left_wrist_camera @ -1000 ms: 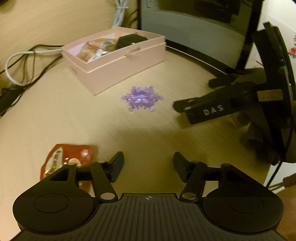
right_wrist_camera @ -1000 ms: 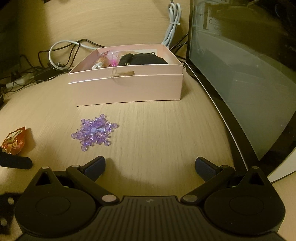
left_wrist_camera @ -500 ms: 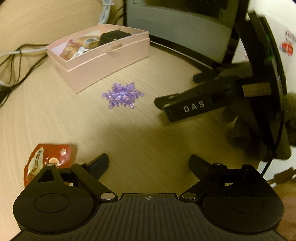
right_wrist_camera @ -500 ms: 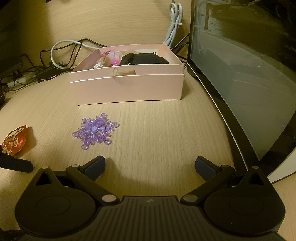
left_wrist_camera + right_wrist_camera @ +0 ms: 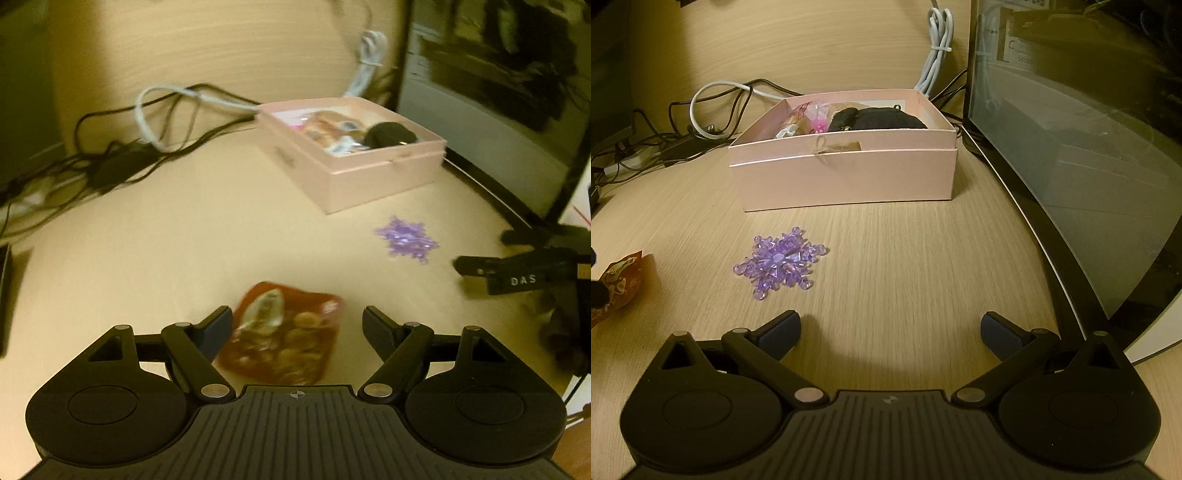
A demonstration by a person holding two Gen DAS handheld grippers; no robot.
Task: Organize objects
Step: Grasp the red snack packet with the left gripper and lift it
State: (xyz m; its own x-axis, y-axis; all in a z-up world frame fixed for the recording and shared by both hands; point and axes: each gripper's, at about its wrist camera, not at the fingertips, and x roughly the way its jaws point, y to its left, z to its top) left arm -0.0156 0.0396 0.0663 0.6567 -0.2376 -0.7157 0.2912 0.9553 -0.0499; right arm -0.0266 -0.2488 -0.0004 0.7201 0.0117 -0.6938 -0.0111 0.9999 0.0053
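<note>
Desk point(image 5: 923, 258): pale wood grain, with a dark monitor point(image 5: 1071, 129) along one edge and cables point(image 5: 129, 155) at the back. Pink box point(image 5: 849, 177): open, already holding a black item and wrappers. Left gripper point(image 5: 297, 325): fingers apart and just narrowed, the red snack packet point(image 5: 284, 332) seen between them, unpressed. Right gripper point(image 5: 890, 328): fingers wide apart, nothing between them. Packet: flat on the desk near the left gripper, long axis judged diagonal to the finger line, its narrower end turned toward the box. Purple snowflake point(image 5: 779, 262): flat, between packet and box. Risk: a slippery, crinkled packet may be pinched at one corner and slid away, since it lies skewed under the fingers.
</note>
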